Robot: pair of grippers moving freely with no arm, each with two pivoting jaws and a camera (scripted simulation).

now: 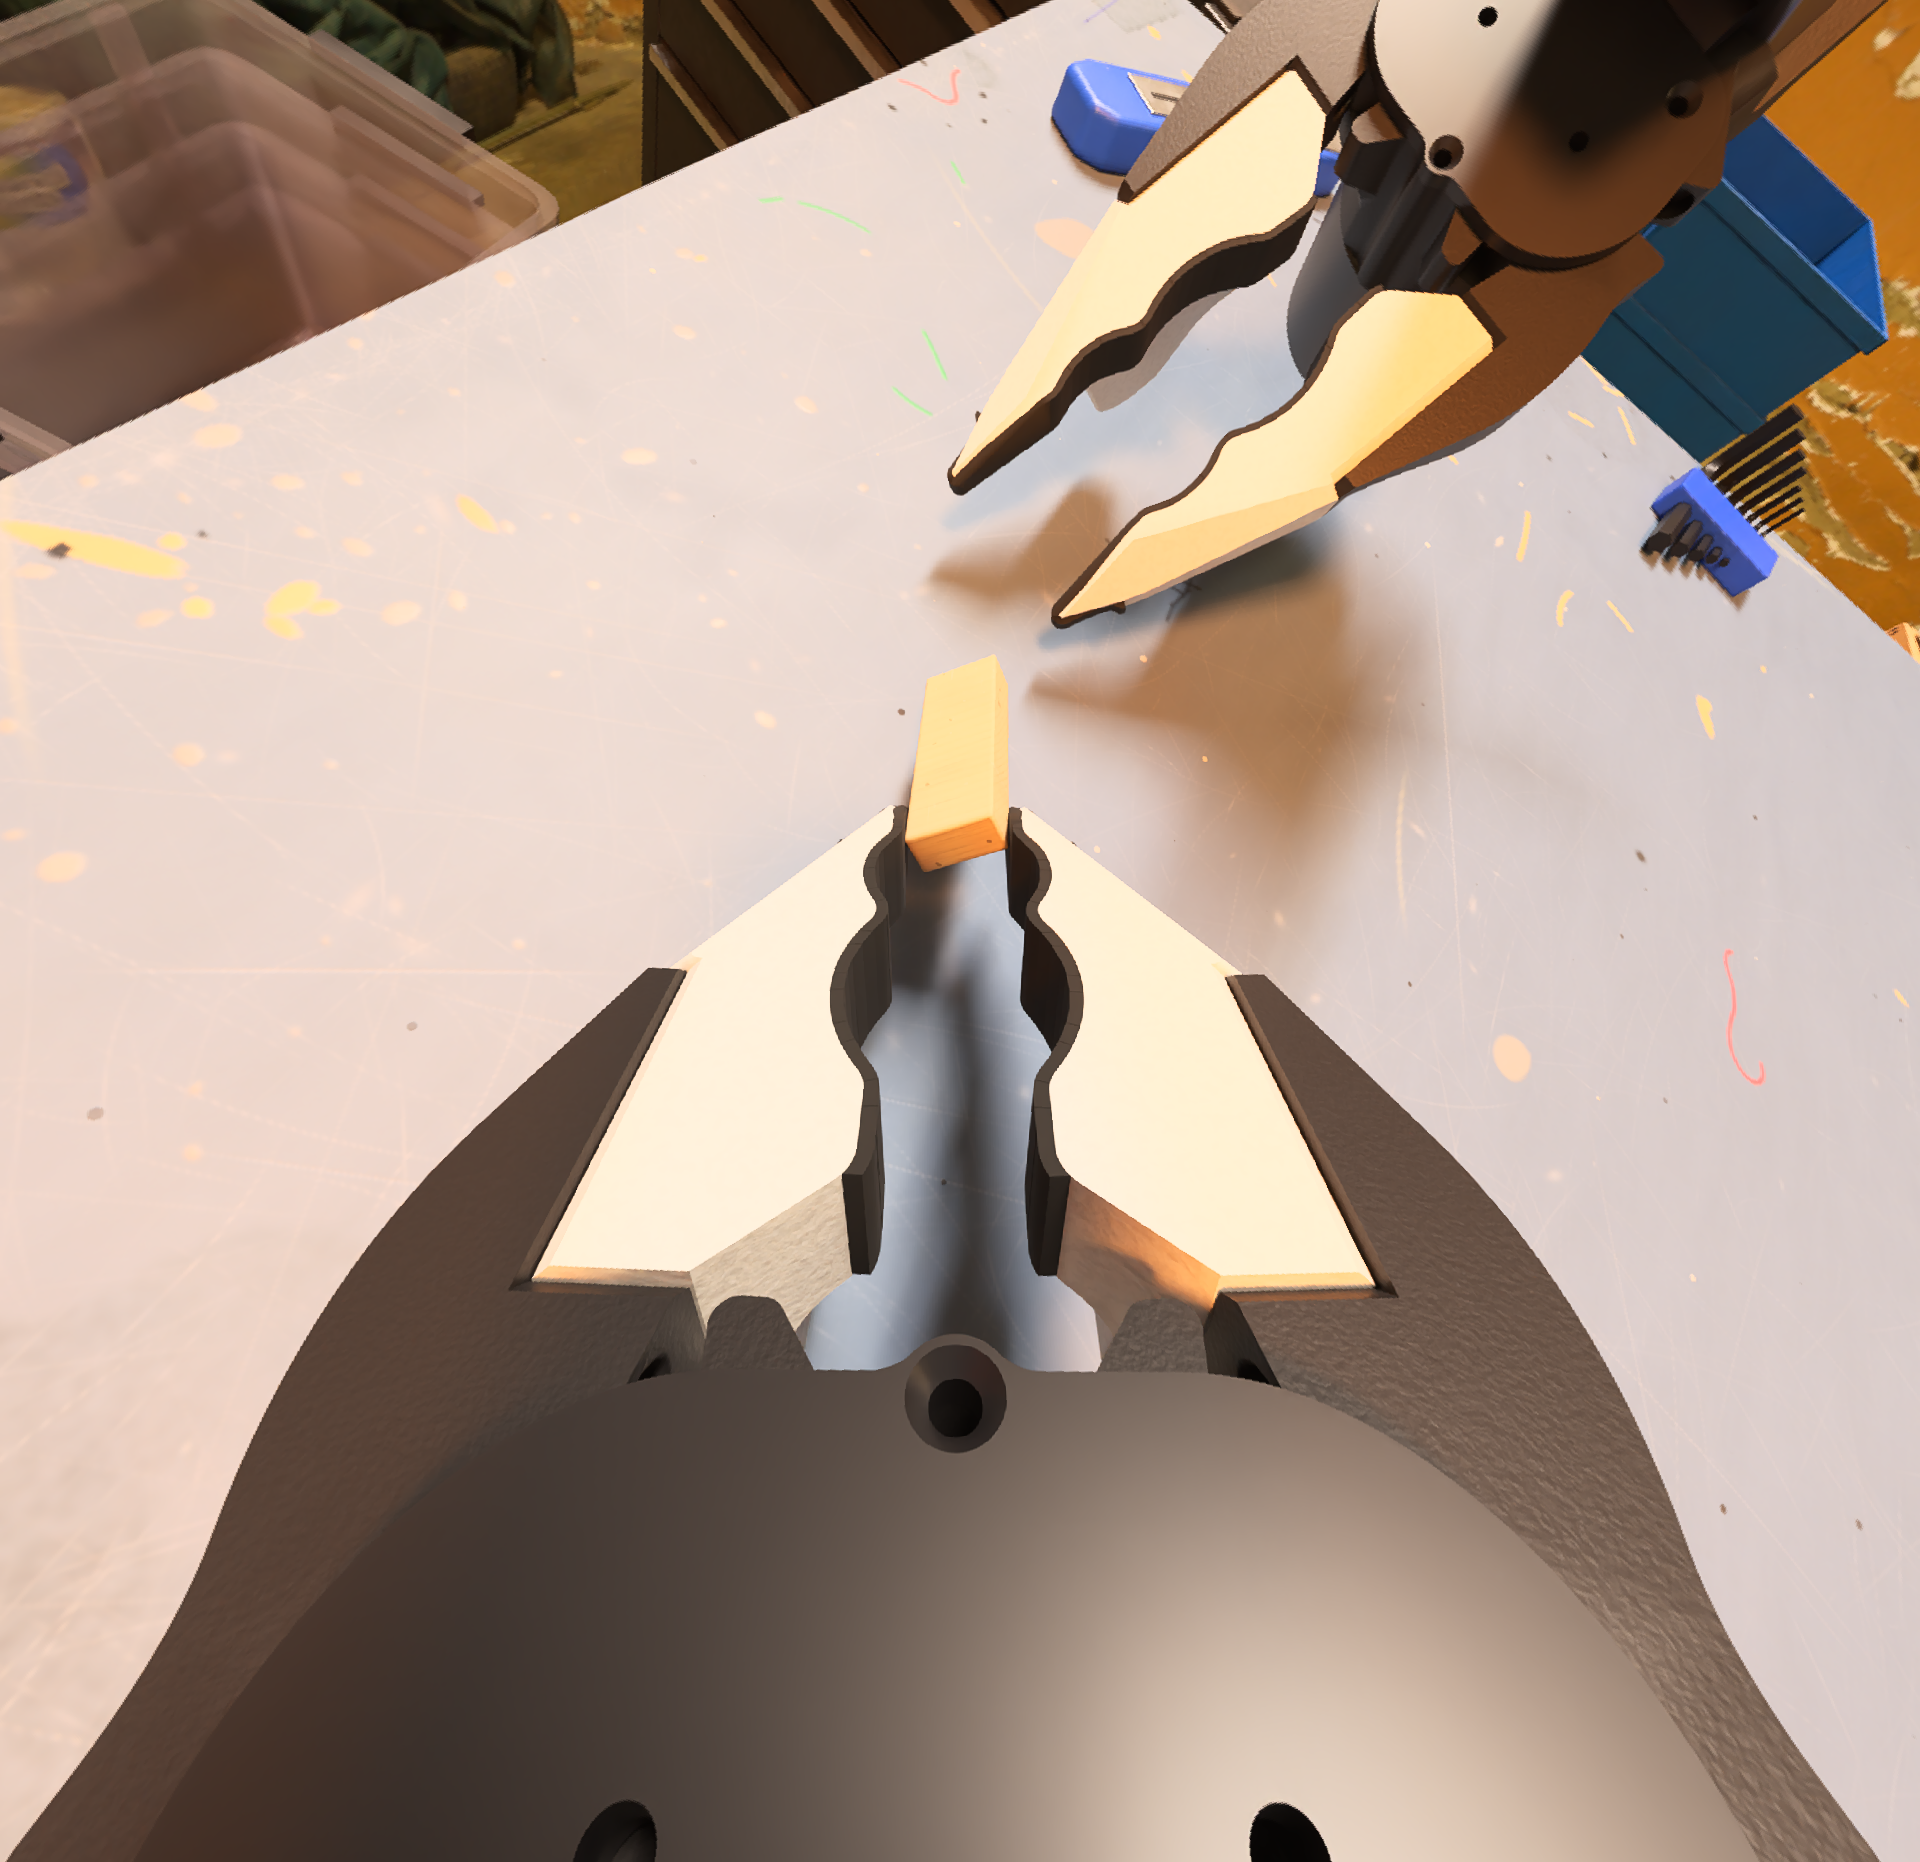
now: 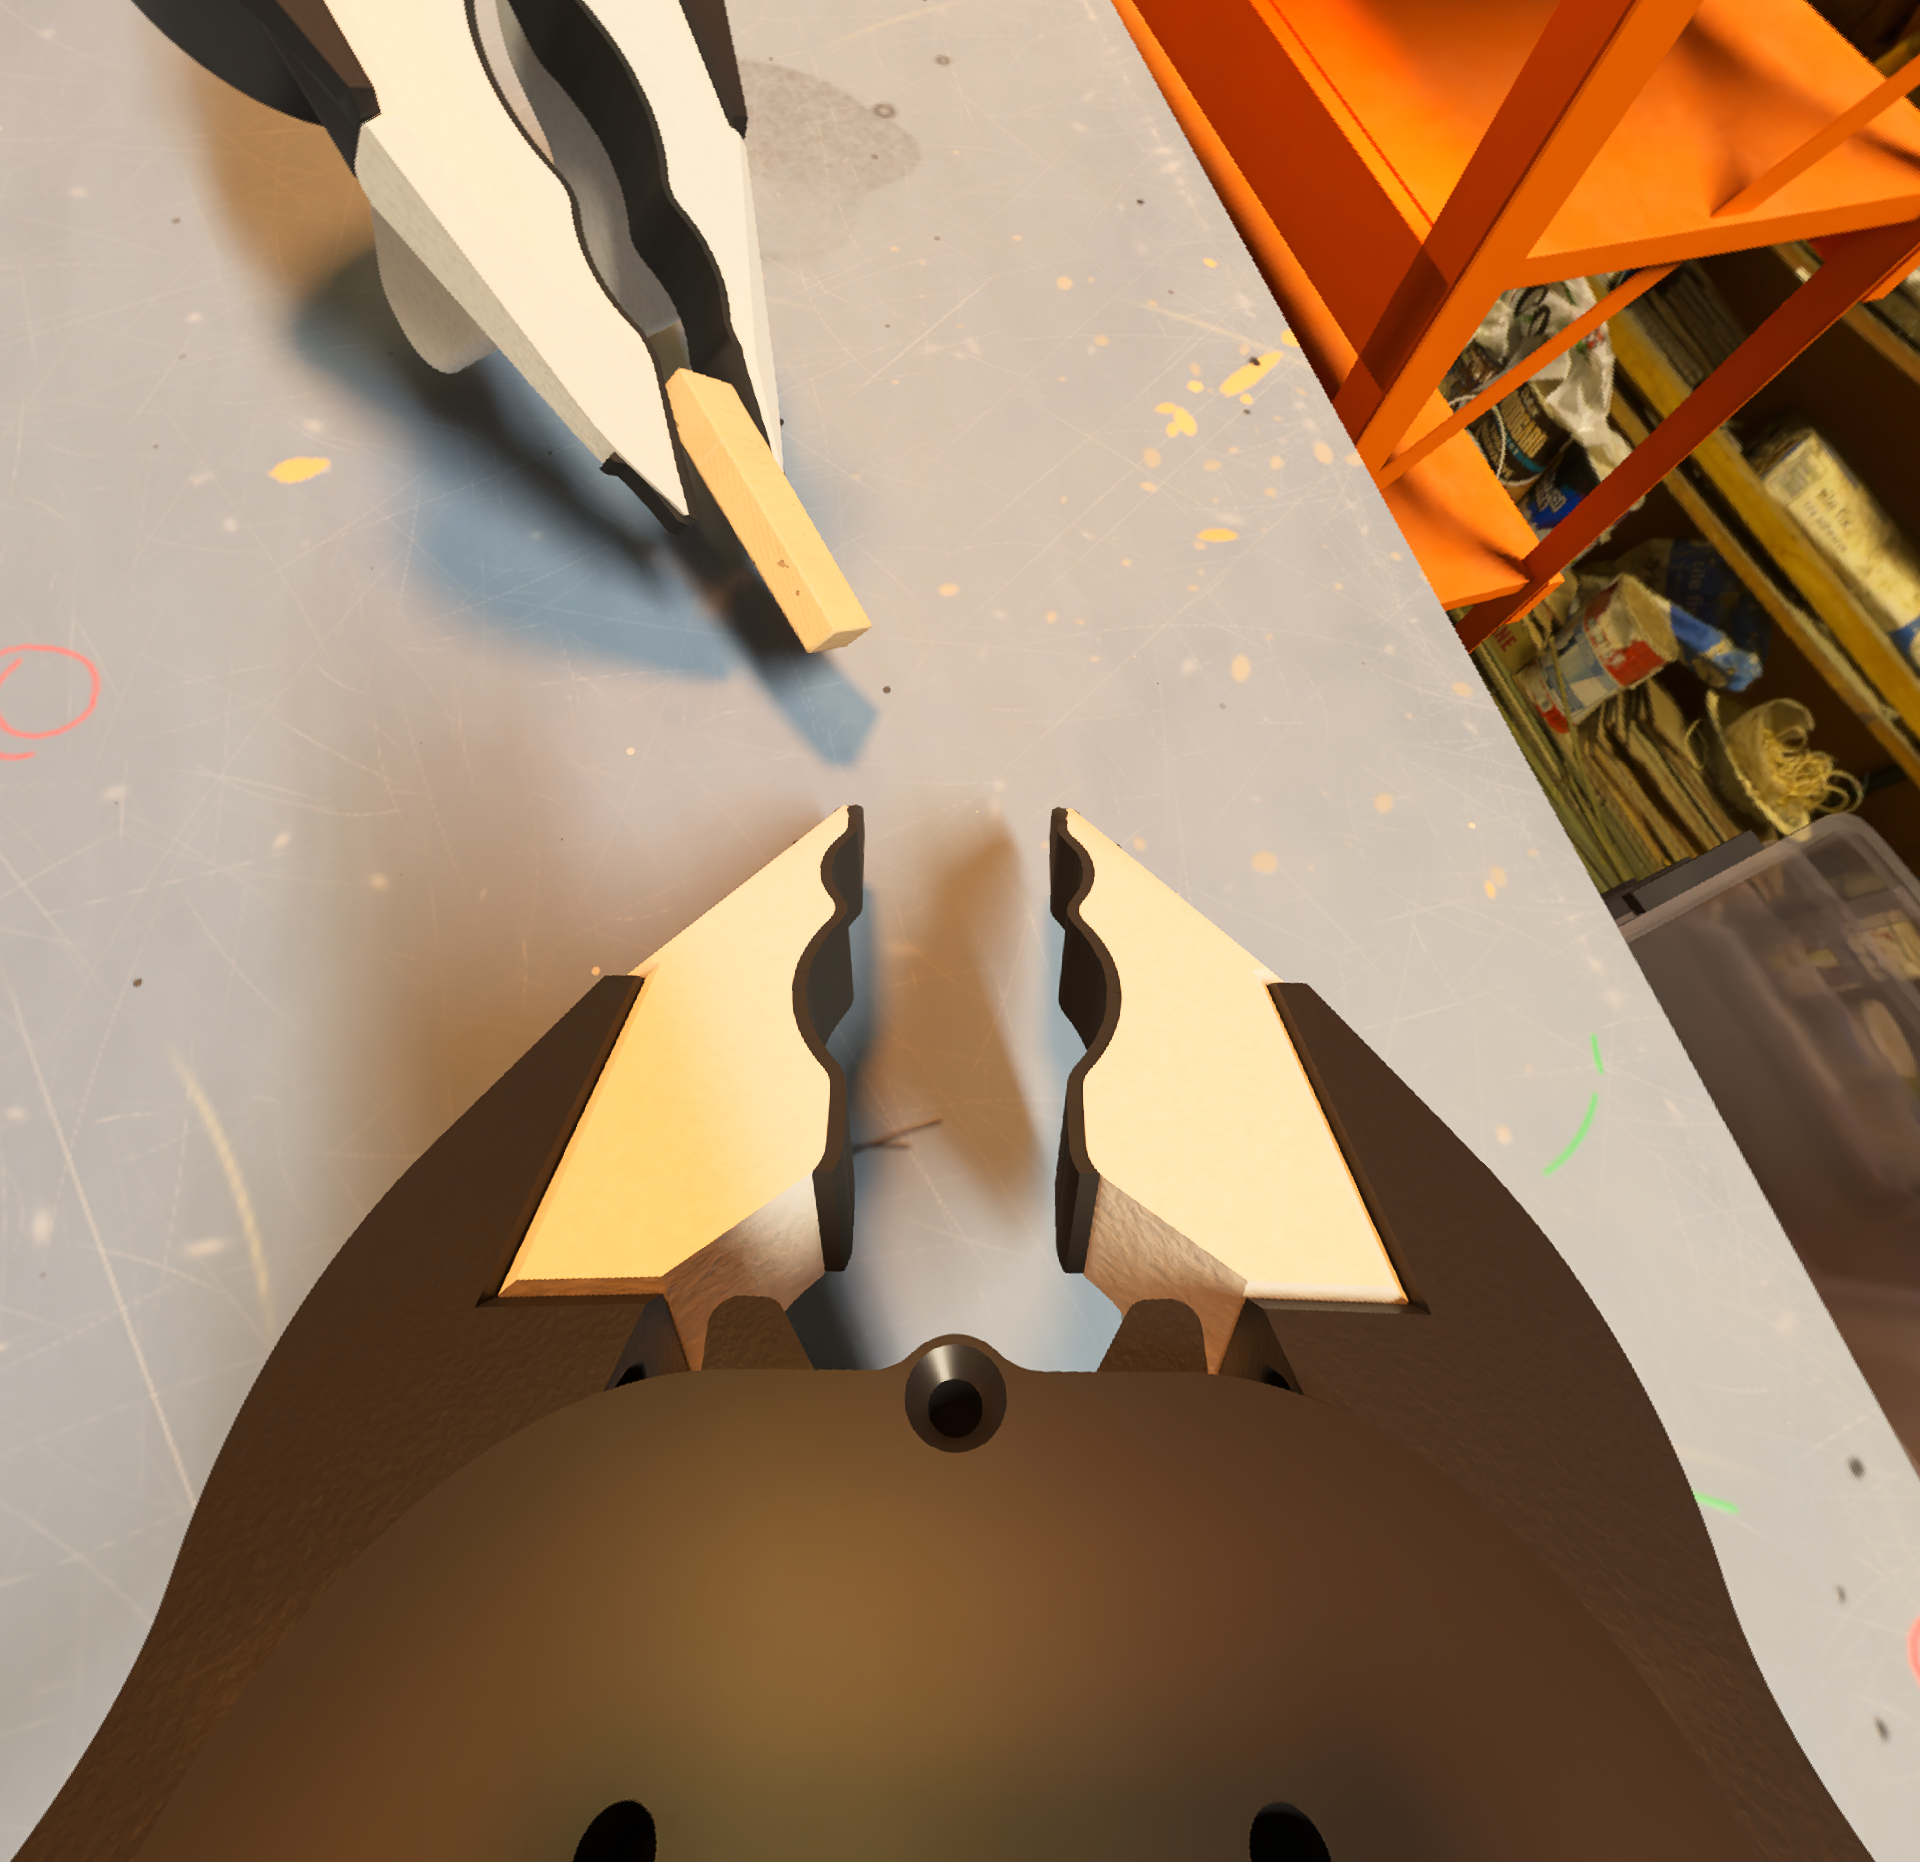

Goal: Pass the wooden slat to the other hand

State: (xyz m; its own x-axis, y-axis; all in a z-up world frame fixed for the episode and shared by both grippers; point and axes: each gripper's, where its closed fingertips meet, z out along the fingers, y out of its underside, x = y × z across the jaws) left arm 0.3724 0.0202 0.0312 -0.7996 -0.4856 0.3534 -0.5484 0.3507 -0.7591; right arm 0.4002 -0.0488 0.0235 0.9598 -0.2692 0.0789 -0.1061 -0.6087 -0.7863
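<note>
a pale grey, paint-flecked worktop [image 1: 520,773] fills both views. taking the wooden slat [image 1: 958,763] as the landmark: far to its left, at the worktop's edge, sits a clear plastic storage tub [image 1: 208,202]. just below the slat in the left wrist view, the left gripper [image 1: 956,825] has its fingers [image 1: 790,1033] drawn in close, pinching the slat's near end at their very tips. the slat is off the worktop, casting a shadow, and its free end pokes forward. above and to the right of the slat, the right gripper [image 1: 1003,550] points its tips toward that free end, near it but not touching; its fingers [image 1: 1153,274] are spread with nothing between them. further right stand a blue bin [image 1: 1756,285] and a small blue comb-like part [image 1: 1714,534].

in the right wrist view the slat [image 2: 769,513] juts toward the right gripper [image 2: 956,815], whose gap looks wider than the slat.

the slat looks light, stiff and smooth-faced, likely to pivot if nipped by a corner. the bare stretch near the free end, taken across its flat faces, seems the best hold.
</note>
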